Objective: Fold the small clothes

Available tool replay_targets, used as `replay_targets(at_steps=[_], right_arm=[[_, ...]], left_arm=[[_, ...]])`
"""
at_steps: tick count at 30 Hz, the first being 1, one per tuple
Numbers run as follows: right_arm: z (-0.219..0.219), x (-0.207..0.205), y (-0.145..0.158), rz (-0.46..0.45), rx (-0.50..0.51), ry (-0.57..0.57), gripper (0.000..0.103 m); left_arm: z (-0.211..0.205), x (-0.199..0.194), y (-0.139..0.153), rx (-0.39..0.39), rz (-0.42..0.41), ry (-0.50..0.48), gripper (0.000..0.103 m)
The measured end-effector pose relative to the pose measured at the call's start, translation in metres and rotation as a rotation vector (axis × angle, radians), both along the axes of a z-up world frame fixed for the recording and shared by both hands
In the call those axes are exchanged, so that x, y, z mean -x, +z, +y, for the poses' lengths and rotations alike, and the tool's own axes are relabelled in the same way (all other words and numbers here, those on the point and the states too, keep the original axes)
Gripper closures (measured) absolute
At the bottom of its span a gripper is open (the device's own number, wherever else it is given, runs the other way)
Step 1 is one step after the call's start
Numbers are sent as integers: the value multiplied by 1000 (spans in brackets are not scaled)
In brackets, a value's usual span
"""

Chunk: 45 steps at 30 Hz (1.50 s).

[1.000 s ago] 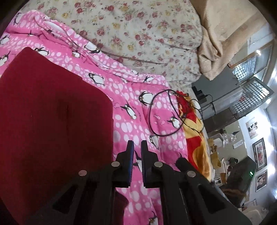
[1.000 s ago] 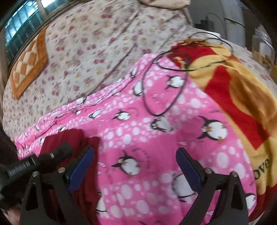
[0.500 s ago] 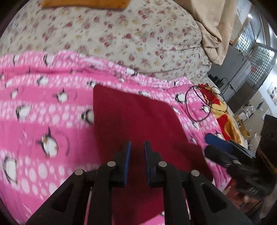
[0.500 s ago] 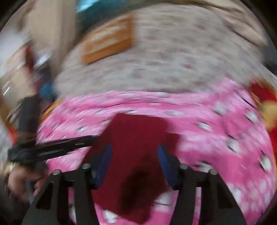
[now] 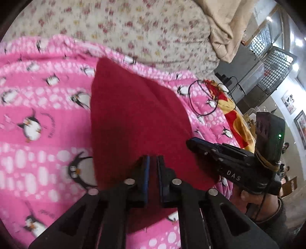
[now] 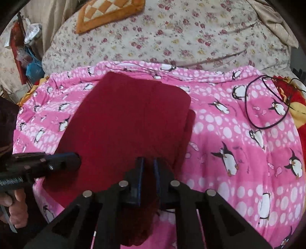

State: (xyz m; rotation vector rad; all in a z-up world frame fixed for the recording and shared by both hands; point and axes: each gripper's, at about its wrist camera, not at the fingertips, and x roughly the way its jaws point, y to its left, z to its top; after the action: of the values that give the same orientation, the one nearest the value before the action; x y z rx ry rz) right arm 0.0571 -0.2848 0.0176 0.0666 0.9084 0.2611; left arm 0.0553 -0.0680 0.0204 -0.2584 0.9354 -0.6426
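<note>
A dark red garment (image 5: 137, 118) lies spread on a pink penguin blanket (image 5: 38, 122); it also shows in the right wrist view (image 6: 126, 122). My left gripper (image 5: 153, 159) is over the garment's near edge, its jaws nearly closed with a narrow gap; red cloth seems to sit between them. My right gripper (image 6: 148, 162) is shut on the garment's near edge, with red cloth bunched between and below its jaws. Each gripper shows in the other's view: the right one (image 5: 193, 143) at the garment's right edge, the left one (image 6: 74, 160) at its left edge.
A floral quilt (image 6: 172, 34) lies beyond the blanket, with an orange checked cushion (image 6: 107, 13) on it. A black cable loop (image 6: 267, 107) lies on the blanket's right part beside a red and yellow blanket (image 6: 298, 103). Furniture and a wire cage (image 5: 275, 65) stand right of the bed.
Both grippers swung over to the red garment. The right gripper went from wide open to shut on the garment's near edge. The left gripper stayed nearly closed.
</note>
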Motion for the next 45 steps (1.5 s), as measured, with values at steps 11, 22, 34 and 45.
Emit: replay_targets(at_steps=[11, 22, 34, 45], right_arm=[[30, 44, -17, 75, 68, 131, 82], [15, -9, 55, -164, 12, -97, 64], [12, -78, -7, 31, 63, -82, 61], [-74, -31, 11, -34, -457, -253, 20]], left_arm=[[5, 18, -35, -64, 82, -13, 103], [19, -94, 30, 11, 14, 200, 95], [-25, -176, -24, -230, 154, 125, 92], [27, -110, -15, -34, 70, 43, 62]])
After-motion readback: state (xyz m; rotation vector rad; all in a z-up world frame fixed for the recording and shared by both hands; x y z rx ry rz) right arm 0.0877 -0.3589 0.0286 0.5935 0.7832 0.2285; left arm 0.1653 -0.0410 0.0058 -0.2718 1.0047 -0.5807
